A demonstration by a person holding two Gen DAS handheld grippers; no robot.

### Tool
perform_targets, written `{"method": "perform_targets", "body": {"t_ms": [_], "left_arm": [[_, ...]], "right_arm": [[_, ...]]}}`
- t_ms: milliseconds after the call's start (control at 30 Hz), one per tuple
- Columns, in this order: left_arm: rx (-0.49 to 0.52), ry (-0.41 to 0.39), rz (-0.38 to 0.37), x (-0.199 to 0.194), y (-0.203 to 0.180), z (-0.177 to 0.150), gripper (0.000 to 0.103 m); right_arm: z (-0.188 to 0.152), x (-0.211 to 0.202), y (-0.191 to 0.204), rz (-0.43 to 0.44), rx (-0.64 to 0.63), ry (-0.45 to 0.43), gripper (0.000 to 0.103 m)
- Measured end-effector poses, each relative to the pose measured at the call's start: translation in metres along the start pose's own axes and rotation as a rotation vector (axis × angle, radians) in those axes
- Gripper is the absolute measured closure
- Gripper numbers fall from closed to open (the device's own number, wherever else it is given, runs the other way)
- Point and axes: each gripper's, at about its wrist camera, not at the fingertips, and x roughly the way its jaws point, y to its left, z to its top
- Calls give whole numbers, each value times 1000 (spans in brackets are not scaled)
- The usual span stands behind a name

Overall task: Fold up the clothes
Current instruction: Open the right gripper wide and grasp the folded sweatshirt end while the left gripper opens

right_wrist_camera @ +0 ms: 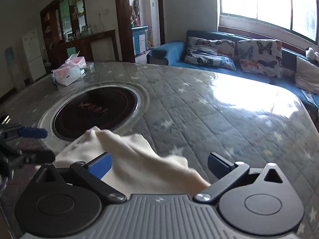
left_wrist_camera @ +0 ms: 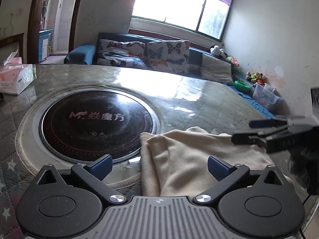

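A cream garment (left_wrist_camera: pixel 191 159) lies crumpled on the glass-topped table, partly over the rim of the round black hob. My left gripper (left_wrist_camera: pixel 159 168) is open, its blue pads wide apart just above the cloth's near edge. My right gripper (right_wrist_camera: pixel 159 166) is open too, above the same garment (right_wrist_camera: pixel 139 165), which bunches up between and under its fingers. The right gripper shows from the side at the right of the left wrist view (left_wrist_camera: pixel 259 131). The left gripper's blue fingertip shows at the left of the right wrist view (right_wrist_camera: pixel 32 133).
A round black induction hob (left_wrist_camera: pixel 97 123) is set into the table (right_wrist_camera: pixel 219 109). Tissue packs (left_wrist_camera: pixel 14 75) lie at the far left of the table. A blue sofa with butterfly cushions (left_wrist_camera: pixel 143 53) and toys stands behind under the window.
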Motion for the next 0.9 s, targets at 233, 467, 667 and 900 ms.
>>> {"method": "perform_targets", "body": {"t_ms": [233,467,667,900], "left_arm": [[-10,-1,14,-3,10,-3,0],[-33,7,33,-5,19,-6,0],[-49,16,42,-2,24,-5,0],[-62,20,59,-4,26,-7,0]], "right_arm": [[23,45,21,-19,-63,77,0],[25,88,30,-55,-63,169,0],[36,81,36,-55,-76,129,0],[37,97,45,-58,-116,149,0]]}}
